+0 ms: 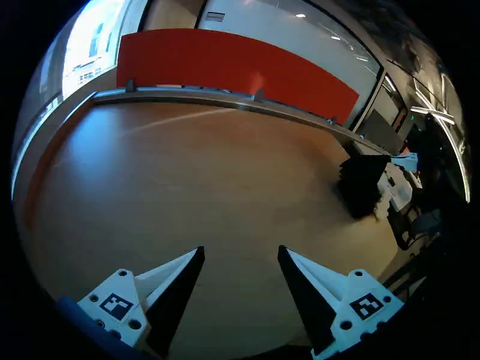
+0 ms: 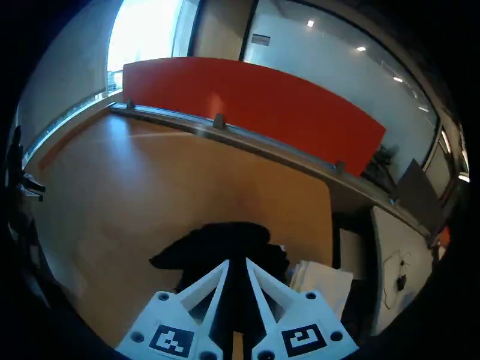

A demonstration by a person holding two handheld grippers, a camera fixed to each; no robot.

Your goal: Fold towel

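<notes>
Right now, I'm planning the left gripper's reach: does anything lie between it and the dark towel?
Nothing visible does. Bare table stretches from the open left gripper to the dark towel.

Black towel [image 2: 210, 249], unfolded and crumpled into a low, uneven heap. Lies on the wooden tabletop [image 2: 150, 180], close to its right-hand edge in the right gripper view. Trails one pointed flap out to the left. Appears in the left gripper view as a dark mass at the table's right edge. Creases too dark to make out.
</notes>
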